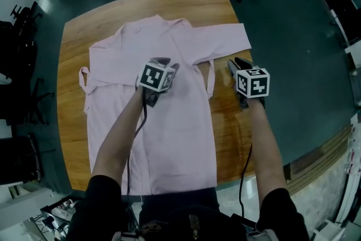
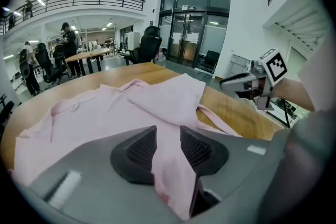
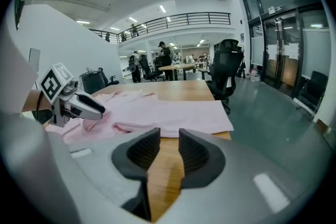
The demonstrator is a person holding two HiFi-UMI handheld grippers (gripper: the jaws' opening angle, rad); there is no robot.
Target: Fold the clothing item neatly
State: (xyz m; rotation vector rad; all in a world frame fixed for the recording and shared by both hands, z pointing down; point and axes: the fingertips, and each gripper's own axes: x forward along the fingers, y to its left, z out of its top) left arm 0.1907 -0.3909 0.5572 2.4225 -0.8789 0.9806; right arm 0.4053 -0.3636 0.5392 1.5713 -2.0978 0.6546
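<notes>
1. Pink garment (image 1: 180, 138) lies flat on the wooden table (image 1: 70, 93), collar at 12 o'clock. The hem at 6 o'clock hangs off the near edge.
2. One sleeve (image 1: 225, 36) is still spread out toward 2 o'clock. No sleeve sticks out on the 9 o'clock side, so that one is probably folded in already.
3. Left gripper (image 1: 167, 65) is over the chest, about mid-garment. Its jaws are apart with pink cloth showing in the gap, and the pads are not pinching it.
4. Right gripper (image 1: 236, 68) is at 3 o'clock of the garment, over bare wood just below the sleeve. Its jaws are apart with nothing between them.
5. The step in hand looks like folding the spread sleeve in.
6. To do it well:
   - Right gripper takes the cuff end at 2 o'clock, one layer only, with a shallow bite.
   - Left gripper presses down on the shoulder line as a hinge so the body doesn't drag.
   - Carry the cuff low toward 9 o'clock and lay it square to the side edge.
   - Tuck the tie loop (image 1: 210, 79) at 3 o'clock under before the next fold, or it will trail out.
7. Risk: the overhanging hem may pull the cloth toward 6 o'clock if it is lifted too high.
</notes>
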